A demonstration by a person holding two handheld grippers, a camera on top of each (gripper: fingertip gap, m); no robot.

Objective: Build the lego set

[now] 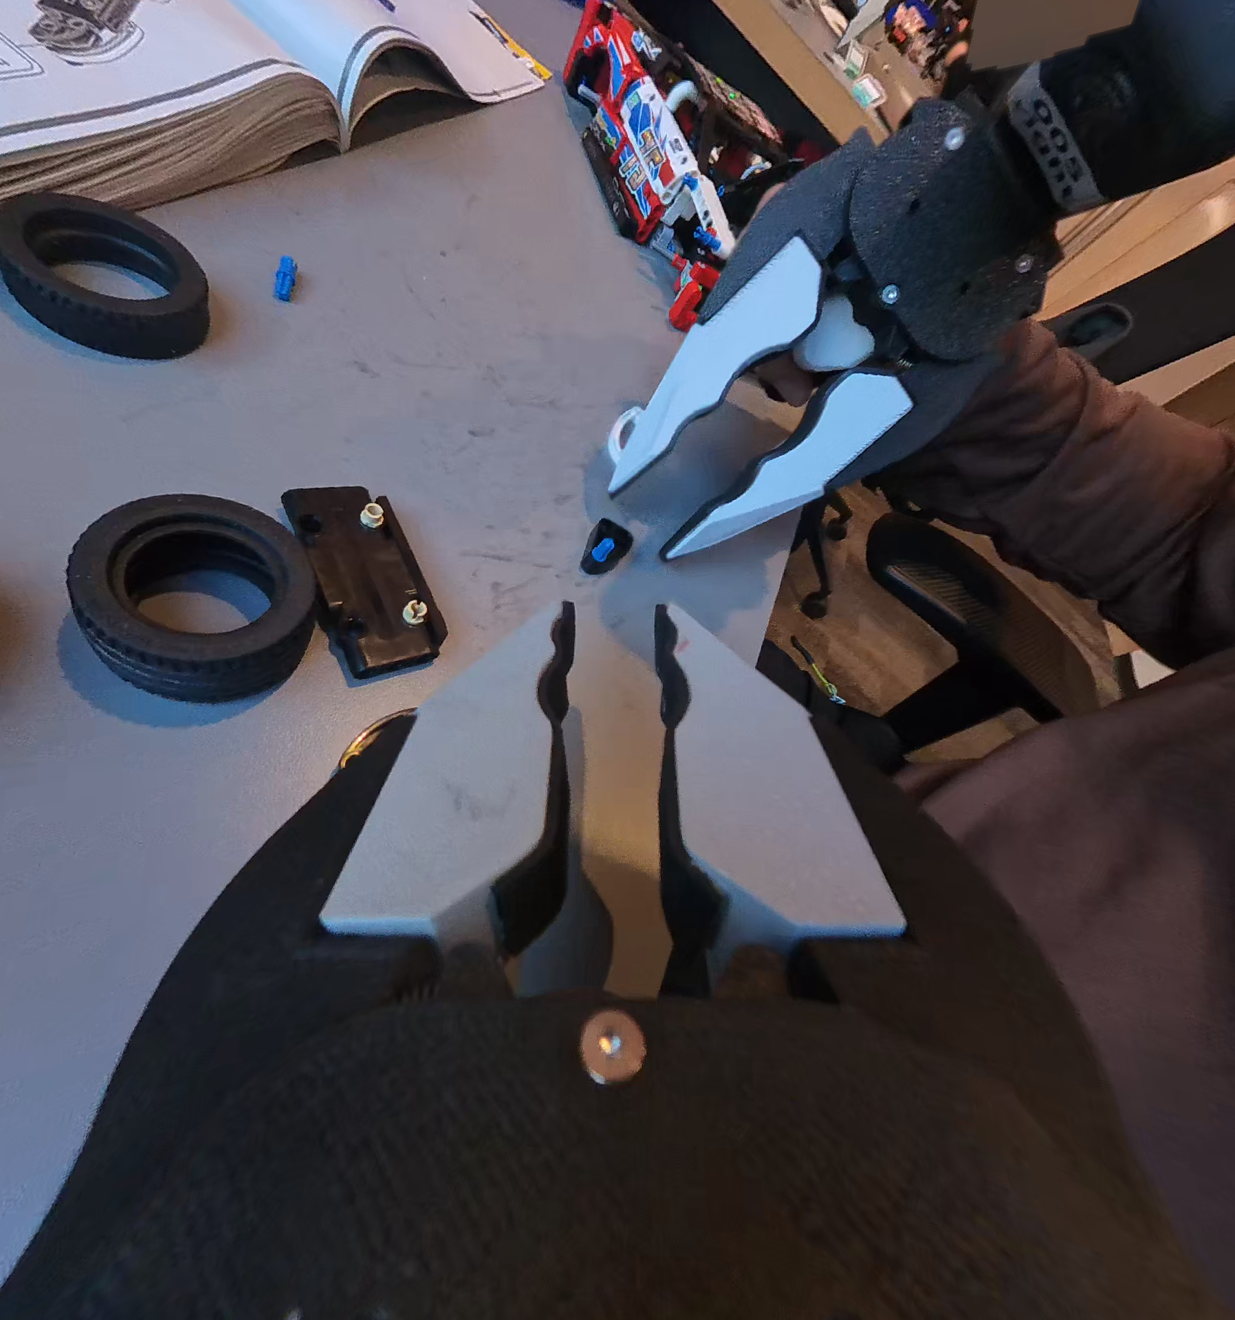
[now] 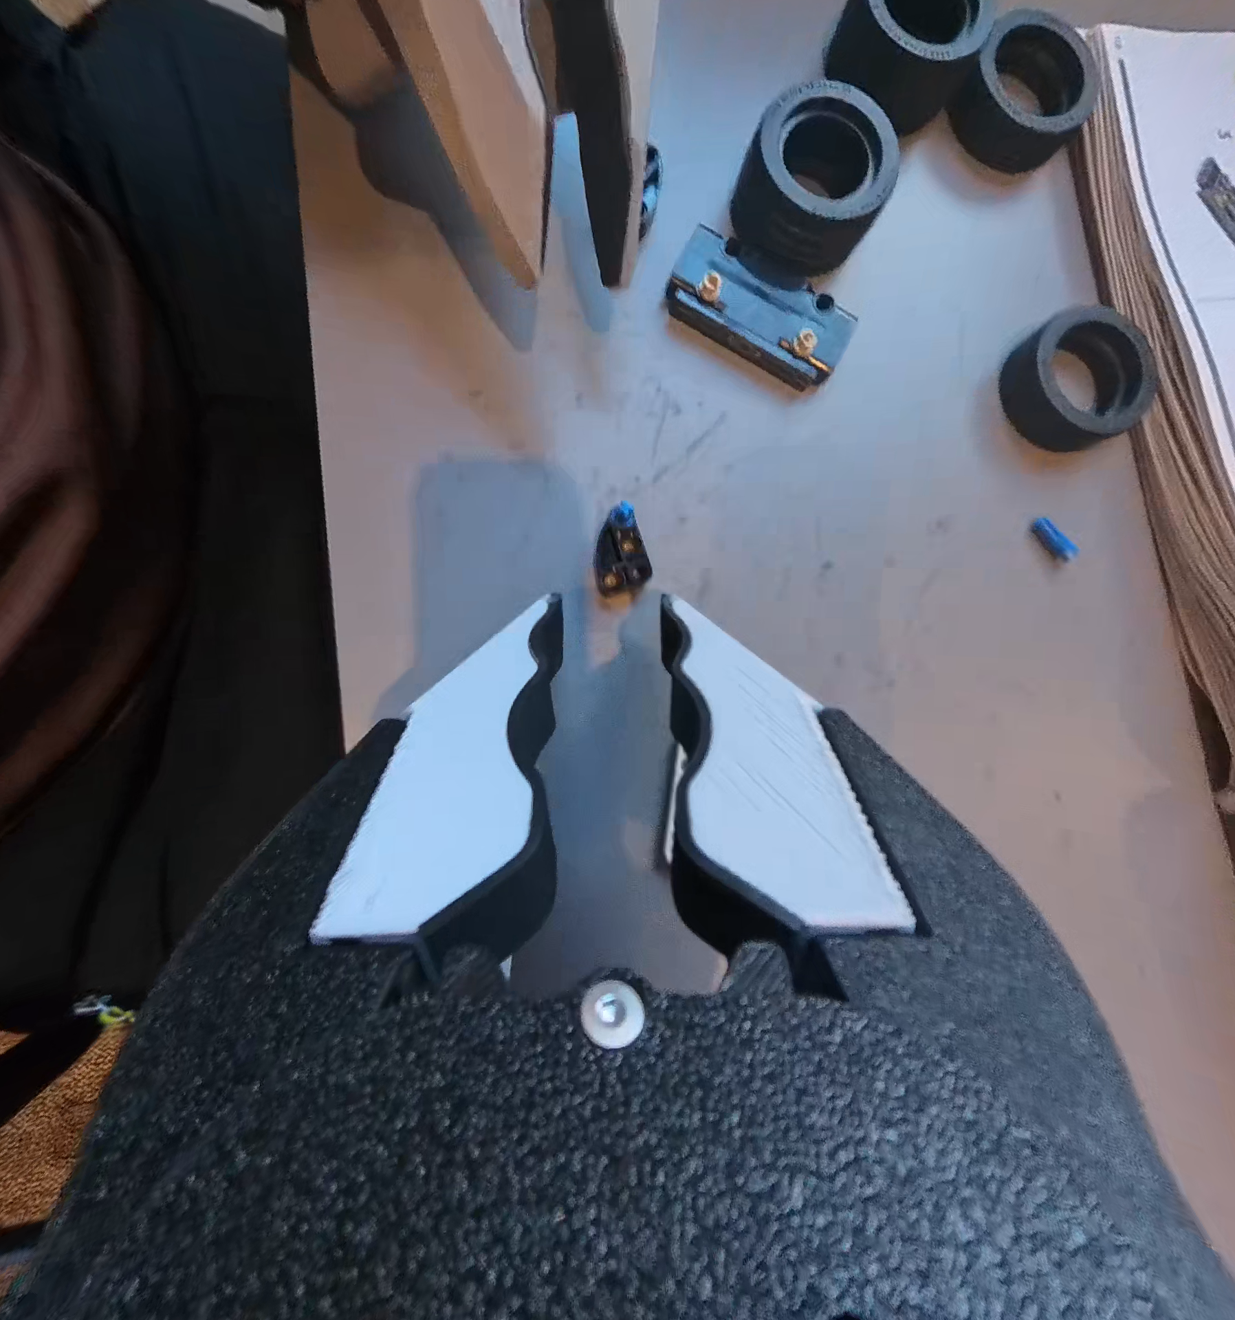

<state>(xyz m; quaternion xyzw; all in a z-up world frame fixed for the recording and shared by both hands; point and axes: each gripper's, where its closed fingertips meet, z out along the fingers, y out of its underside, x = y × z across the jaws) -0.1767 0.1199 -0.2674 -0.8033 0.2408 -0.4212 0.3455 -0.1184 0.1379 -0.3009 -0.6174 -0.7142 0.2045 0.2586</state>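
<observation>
Both grippers released, empty: left gripper (image 1: 611, 607) and right gripper (image 2: 611, 598) flank small black connector (image 2: 623, 553) near desk (image 1: 457, 357) edge.

A small black connector piece (image 1: 605, 548) with a blue pin (image 1: 602, 548) pushed into it lies on the grey table at the centre of the left wrist view. Left of it, a flat black panel (image 1: 364, 580) bearing two tan pins touches a black tyre (image 1: 189, 596). Upper left lie another tyre (image 1: 100, 275) and a loose blue pin (image 1: 284, 278); a red, white and blue model (image 1: 647, 153) sits top centre.

Office (desks (image 1: 779, 43), swivel chair (image 1: 972, 614))
</observation>
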